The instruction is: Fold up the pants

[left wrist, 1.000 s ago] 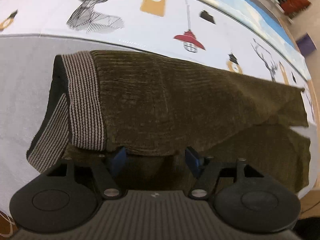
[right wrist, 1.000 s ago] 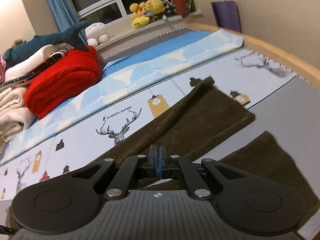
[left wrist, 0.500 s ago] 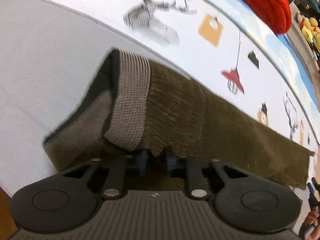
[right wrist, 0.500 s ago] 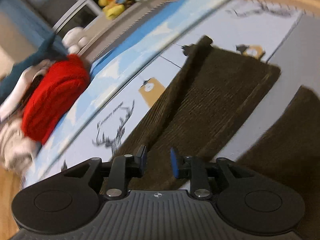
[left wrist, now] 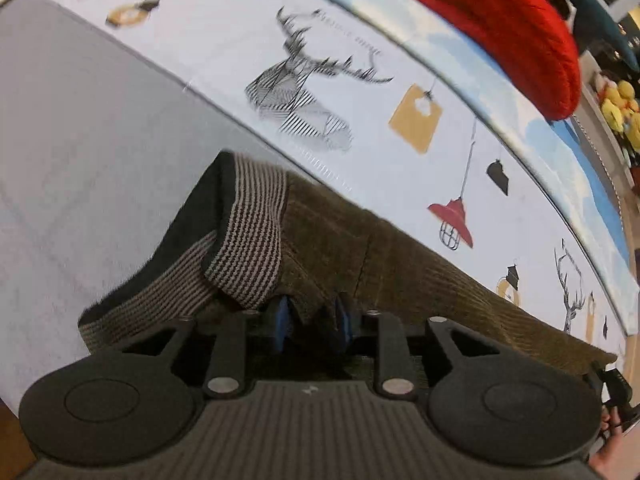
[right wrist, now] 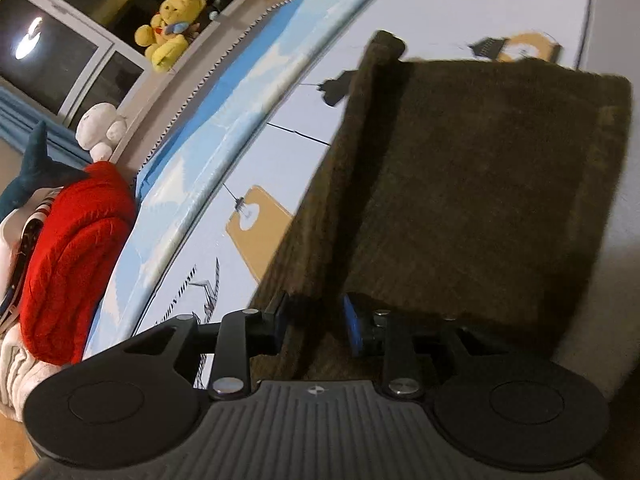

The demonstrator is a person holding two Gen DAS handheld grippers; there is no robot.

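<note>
Olive-brown corduroy pants (left wrist: 400, 272) with a striped waistband (left wrist: 252, 232) lie on the bed. My left gripper (left wrist: 311, 316) sits at the waist end, just right of the waistband. A pinched ridge of cloth stands between its blue pads, and its jaws are easing open. In the right wrist view the folded pant legs (right wrist: 480, 180) stretch away. My right gripper (right wrist: 316, 318) is low over their left folded edge. Its jaws are opening, the edge lies between the pads, and the pads do not press on it.
The bed has a grey sheet (left wrist: 80, 120) and a white cover printed with deer and lamps (left wrist: 340, 92). A red knit (right wrist: 72, 256) lies on a clothes pile at the bed's far side. Plush toys (right wrist: 168, 36) line the window sill.
My left gripper went from wide open to closed on the cloth by the waistband, and it rolled. My right gripper went from shut to open and dropped close to the pant legs' edge.
</note>
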